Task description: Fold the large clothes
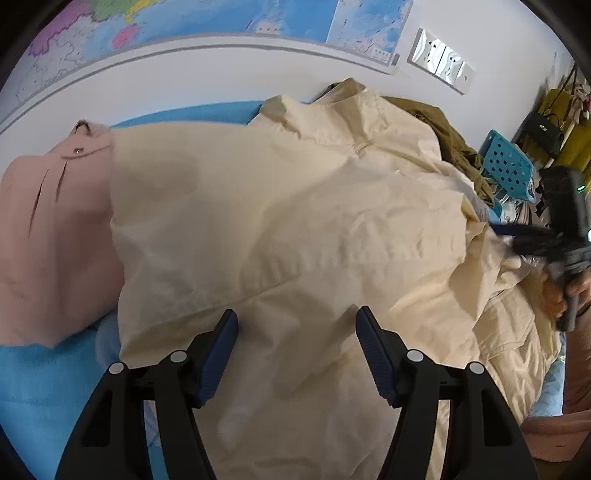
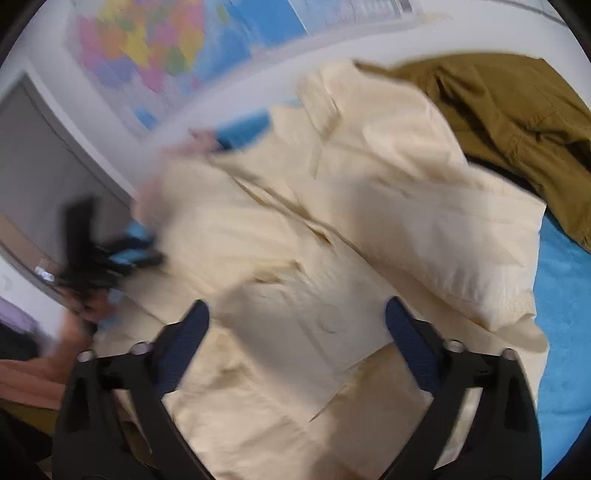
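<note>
While the left tongs [image 1: 297, 317] are held apart above the cream garment [image 1: 280, 221], nothing is gripped between the blue pads. The right tongs [image 2: 297, 314] are likewise spread wide over the same cloth, empty. The garment is laid across the blue bed cover [image 1: 33, 387], its left edge overlapping a pink garment [image 1: 51, 229]. An olive garment [image 2: 509, 110] is bunched at its far right edge. Bare cover is seen on both sides. A wall map [image 1: 207, 18] is noted beyond.

Cream coat [image 1: 295, 206]: matt, creased woven cloth. Pink garment [image 1: 51, 229]: smooth matt cloth. Blue cover [image 2: 565, 314]: soft fuzzy fabric. Wall map [image 1: 207, 14]: glossy paper.
</note>
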The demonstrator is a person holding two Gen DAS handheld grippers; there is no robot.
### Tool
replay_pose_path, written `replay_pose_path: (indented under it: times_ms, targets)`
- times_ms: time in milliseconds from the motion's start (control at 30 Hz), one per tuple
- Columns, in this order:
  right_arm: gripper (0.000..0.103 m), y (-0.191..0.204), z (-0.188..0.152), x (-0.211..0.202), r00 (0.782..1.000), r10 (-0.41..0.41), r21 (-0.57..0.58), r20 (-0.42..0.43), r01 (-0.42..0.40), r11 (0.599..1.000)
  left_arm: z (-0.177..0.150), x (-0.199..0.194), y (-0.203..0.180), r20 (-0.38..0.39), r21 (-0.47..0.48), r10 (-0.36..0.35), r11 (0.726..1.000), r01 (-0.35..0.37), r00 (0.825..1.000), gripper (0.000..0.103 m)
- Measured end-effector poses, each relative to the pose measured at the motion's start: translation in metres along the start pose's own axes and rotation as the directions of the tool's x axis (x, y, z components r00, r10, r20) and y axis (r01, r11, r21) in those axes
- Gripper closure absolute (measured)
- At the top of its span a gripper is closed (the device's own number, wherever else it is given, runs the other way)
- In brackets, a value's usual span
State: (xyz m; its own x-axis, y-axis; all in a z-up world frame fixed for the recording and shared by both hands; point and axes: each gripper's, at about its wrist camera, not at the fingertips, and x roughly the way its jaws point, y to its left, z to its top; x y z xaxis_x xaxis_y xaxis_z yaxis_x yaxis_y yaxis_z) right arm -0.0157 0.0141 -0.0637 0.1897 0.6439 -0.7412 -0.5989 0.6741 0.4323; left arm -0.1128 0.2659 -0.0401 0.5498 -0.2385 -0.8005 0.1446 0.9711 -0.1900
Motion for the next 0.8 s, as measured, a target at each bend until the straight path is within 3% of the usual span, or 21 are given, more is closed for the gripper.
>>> replay_pose_path:
  times_ms: [33,67,133,167,267,333,467,600,633,667,800]
  targets:
    - [0.062,-0.003,0.002,0.004,1.000,0.021,0.013,-0.023,-0.021,1.000,0.002,-0.002,0.000,0.004,0.001,-0.001,1.000,0.001,1.000,0.039]
    - [0.077,-0.005,0.002,0.006,0.999,0.026,0.020,-0.027,-0.026,0.999,0.004,-0.003,-0.001,0.009,0.001,-0.001,1.000,0.001,1.000,0.039]
    - [0.089,-0.003,0.005,-0.005,1.000,0.010,-0.025,0.021,-0.009,1.000,0.010,-0.006,-0.002,0.019,0.004,0.005,1.000,-0.005,1.000,0.039]
    - [0.089,-0.004,0.007,-0.013,0.999,0.009,-0.032,0.042,-0.007,0.999,0.013,-0.007,-0.002,0.025,0.005,0.014,1.000,-0.014,1.000,0.039]
    - [0.090,0.002,0.022,-0.049,0.985,-0.056,-0.069,0.163,0.068,0.995,0.023,-0.007,0.001,0.041,0.005,0.044,0.999,-0.044,0.998,0.039]
    - [0.090,-0.002,0.022,-0.061,0.975,-0.114,-0.090,0.193,0.134,0.987,0.029,-0.003,0.004,0.036,-0.002,0.038,0.999,-0.038,0.999,0.038]
    - [0.089,-0.022,0.020,-0.039,0.974,-0.196,-0.062,0.112,0.204,0.977,0.035,0.028,0.012,-0.041,-0.042,0.039,0.998,-0.041,0.998,0.037]
    - [0.073,-0.038,0.003,-0.015,0.977,-0.212,-0.020,0.005,0.212,0.977,0.028,0.038,0.013,-0.064,-0.010,0.061,0.998,-0.061,0.996,0.037]
    - [0.062,-0.037,0.000,-0.017,0.974,-0.227,-0.028,0.003,0.227,0.974,0.027,0.037,0.013,-0.067,0.000,0.069,0.998,-0.069,0.995,0.036]
    - [0.053,-0.036,-0.002,-0.022,0.970,-0.243,-0.024,0.006,0.244,0.970,0.027,0.036,0.012,-0.070,0.007,0.077,0.997,-0.077,0.995,0.036]
    - [0.052,-0.020,-0.004,-0.063,0.970,-0.206,-0.034,0.127,0.212,0.977,0.025,0.017,0.008,-0.035,0.030,0.114,0.993,-0.113,0.993,0.035]
